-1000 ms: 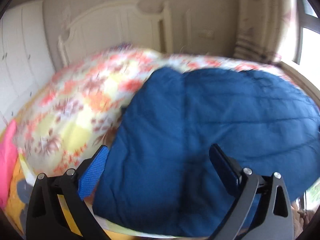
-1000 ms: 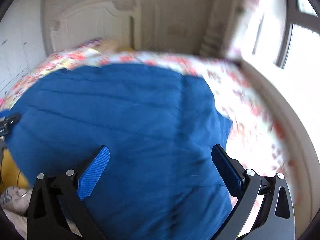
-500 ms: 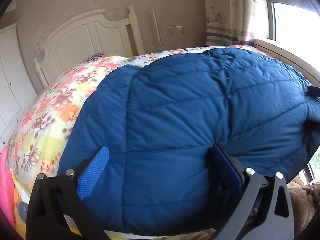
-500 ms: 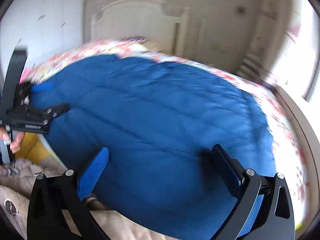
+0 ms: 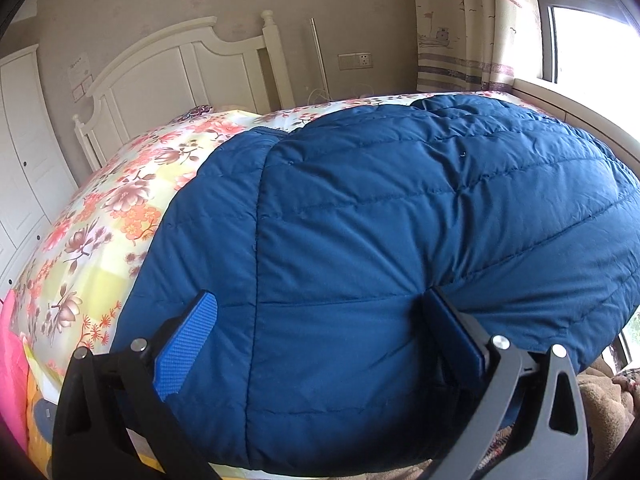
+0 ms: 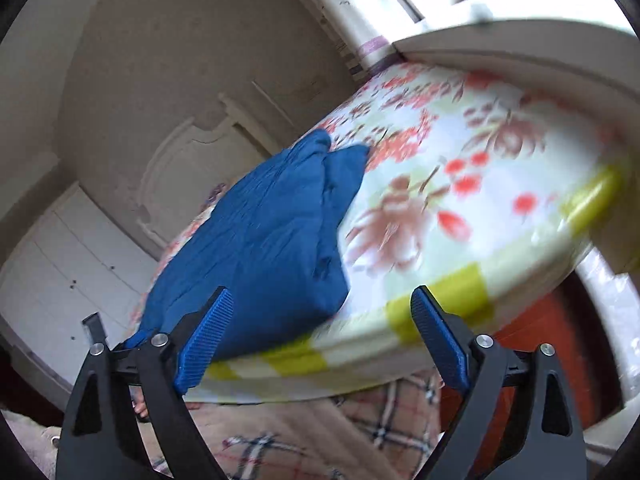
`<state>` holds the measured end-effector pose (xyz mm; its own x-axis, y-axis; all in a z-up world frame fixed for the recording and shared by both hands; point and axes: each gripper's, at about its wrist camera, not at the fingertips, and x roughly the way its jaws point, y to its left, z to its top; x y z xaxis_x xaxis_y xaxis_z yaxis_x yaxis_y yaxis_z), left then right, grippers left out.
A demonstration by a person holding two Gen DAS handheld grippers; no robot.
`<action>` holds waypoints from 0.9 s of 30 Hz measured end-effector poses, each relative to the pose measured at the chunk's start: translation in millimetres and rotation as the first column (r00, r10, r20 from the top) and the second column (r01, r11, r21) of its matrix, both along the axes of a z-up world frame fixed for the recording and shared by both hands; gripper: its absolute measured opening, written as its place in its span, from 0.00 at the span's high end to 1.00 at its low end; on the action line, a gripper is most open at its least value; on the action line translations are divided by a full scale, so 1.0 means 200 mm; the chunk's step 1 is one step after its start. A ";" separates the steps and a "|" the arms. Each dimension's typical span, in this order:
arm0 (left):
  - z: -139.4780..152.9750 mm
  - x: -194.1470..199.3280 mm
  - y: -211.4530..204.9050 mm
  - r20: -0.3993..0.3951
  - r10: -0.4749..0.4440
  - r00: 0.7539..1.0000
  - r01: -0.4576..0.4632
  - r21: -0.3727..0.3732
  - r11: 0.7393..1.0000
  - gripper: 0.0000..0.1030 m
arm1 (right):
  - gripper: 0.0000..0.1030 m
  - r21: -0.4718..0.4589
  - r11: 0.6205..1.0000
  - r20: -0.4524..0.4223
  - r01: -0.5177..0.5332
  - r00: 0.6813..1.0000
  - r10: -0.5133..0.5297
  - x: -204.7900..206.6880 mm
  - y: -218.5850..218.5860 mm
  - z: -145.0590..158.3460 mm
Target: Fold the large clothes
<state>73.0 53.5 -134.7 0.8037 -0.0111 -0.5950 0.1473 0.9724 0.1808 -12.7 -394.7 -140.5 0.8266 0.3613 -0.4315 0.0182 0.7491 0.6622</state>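
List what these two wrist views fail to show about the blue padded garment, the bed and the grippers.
- Blue garment: left wrist view, its right side and near hem are cut off by the frame edge; sleeves and front not visible.
- Floral bedspread: right wrist view, print smeared by motion blur.
- Left gripper: open over the garment; contact unclear.
- Right gripper: open, holding nothing.

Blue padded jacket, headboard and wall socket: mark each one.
blue padded jacket (image 5: 400, 240), left wrist view, quilted middle panel.
headboard (image 5: 160, 76), left wrist view, white panel.
wall socket (image 5: 355, 61), left wrist view, plate face.
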 end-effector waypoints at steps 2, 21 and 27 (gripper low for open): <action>0.00 0.00 0.00 -0.001 -0.002 1.000 0.002 -0.001 1.000 0.02 | 0.16 0.004 1.000 0.011 -0.007 1.000 0.007 0.00 0.03 -0.01; 0.00 -0.01 0.02 -0.002 -0.015 1.000 0.015 -0.013 1.000 0.02 | 0.47 -0.064 0.996 -0.020 0.068 0.997 -0.070 0.61 0.38 0.14; 0.00 -0.01 0.01 -0.010 -0.004 1.000 0.004 -0.003 1.000 0.02 | 0.61 -0.075 0.994 0.097 0.078 0.993 -0.071 0.49 0.37 0.15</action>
<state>71.4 54.8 -134.2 0.7973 -0.0164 -0.6033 0.1531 0.9724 0.1760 84.9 -320.5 -111.4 0.8879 0.2654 -0.3757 0.0164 0.7980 0.6025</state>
